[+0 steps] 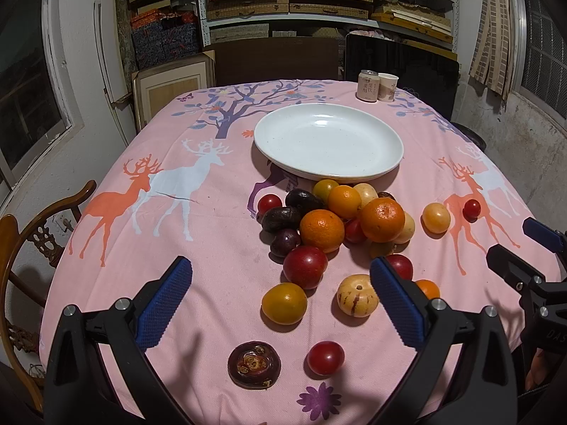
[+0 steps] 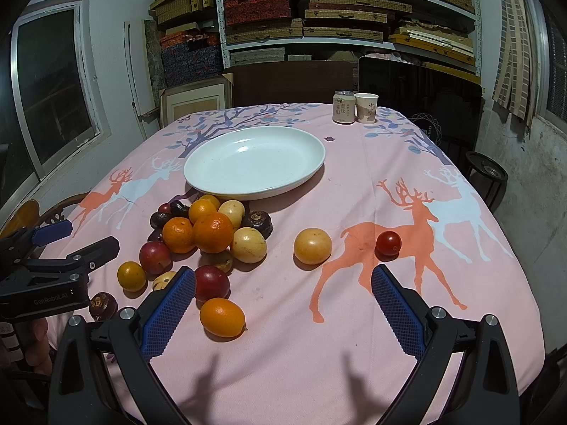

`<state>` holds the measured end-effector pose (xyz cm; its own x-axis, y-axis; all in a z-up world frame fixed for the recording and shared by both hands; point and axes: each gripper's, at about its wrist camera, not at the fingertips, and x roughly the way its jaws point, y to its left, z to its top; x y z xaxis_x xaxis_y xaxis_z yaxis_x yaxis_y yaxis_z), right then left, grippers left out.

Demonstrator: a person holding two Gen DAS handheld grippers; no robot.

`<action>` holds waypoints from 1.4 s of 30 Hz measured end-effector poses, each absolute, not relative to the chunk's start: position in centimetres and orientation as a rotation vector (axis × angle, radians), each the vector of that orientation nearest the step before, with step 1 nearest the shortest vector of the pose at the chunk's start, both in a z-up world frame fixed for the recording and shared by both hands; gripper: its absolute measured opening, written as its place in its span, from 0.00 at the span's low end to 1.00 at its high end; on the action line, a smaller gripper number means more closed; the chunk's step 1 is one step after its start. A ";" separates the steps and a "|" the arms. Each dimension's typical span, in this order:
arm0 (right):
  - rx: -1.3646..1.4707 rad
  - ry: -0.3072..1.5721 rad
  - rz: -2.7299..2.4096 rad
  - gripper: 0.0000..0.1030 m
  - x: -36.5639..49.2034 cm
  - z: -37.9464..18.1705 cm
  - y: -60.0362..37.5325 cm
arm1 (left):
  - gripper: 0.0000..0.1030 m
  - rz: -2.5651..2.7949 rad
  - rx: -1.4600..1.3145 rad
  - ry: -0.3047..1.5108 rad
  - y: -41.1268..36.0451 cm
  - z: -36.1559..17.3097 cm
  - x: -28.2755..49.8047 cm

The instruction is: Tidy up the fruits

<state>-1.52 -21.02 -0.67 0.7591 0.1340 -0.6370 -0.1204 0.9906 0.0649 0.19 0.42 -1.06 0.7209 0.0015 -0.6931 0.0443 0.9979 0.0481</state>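
Observation:
A heap of fruit [image 1: 333, 219] [image 2: 209, 233] lies on the pink cloth just in front of an empty white plate [image 1: 327, 141] [image 2: 253, 164]: oranges, dark plums, red and yellow tomatoes. My left gripper [image 1: 280, 276] stands open over a red plum [image 1: 304, 267], a yellow tomato [image 1: 284, 303] and a striped pale fruit [image 1: 357, 295]. Nearer lie a brown fruit [image 1: 254, 364] and a red tomato [image 1: 325, 357]. My right gripper [image 2: 283, 283] is open and holds nothing. A small orange [image 2: 222, 317] sits by its left finger. A yellow fruit [image 2: 312, 246] and a cherry tomato [image 2: 388, 243] lie apart, ahead of it.
A drink can [image 1: 368, 85] [image 2: 343, 107] and a paper cup [image 1: 387, 87] [image 2: 366, 107] stand at the table's far right edge. A wooden chair [image 1: 32, 233] is at the left. Shelves of boxes fill the back wall.

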 end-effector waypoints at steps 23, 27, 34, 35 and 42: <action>0.055 0.785 0.209 0.96 -1.1 -3.0 -23.1 | 0.96 -0.111 0.172 0.906 5.0 -5.9 -2.6; 0.076 0.810 0.227 0.96 -0.9 -3.5 -23.3 | 0.96 -0.134 0.186 0.982 5.7 -8.6 -3.2; -0.004 0.783 0.285 0.90 -1.7 -3.2 -22.3 | 0.61 -0.199 0.118 0.941 5.6 -8.9 -2.8; -0.018 0.789 0.292 0.84 -1.6 -3.4 -22.3 | 0.54 -0.218 0.121 0.929 5.5 -8.8 -3.0; -0.089 0.865 0.436 0.64 -1.3 -5.6 -20.3 | 0.40 -0.221 0.184 0.878 4.5 -7.6 -4.1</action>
<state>-1.31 -20.26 -5.61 0.5665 0.3349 -0.7529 -0.4061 0.9085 0.0985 -4.07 4.48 -7.59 0.6184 -0.1153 -0.7774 0.2659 0.9615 0.0689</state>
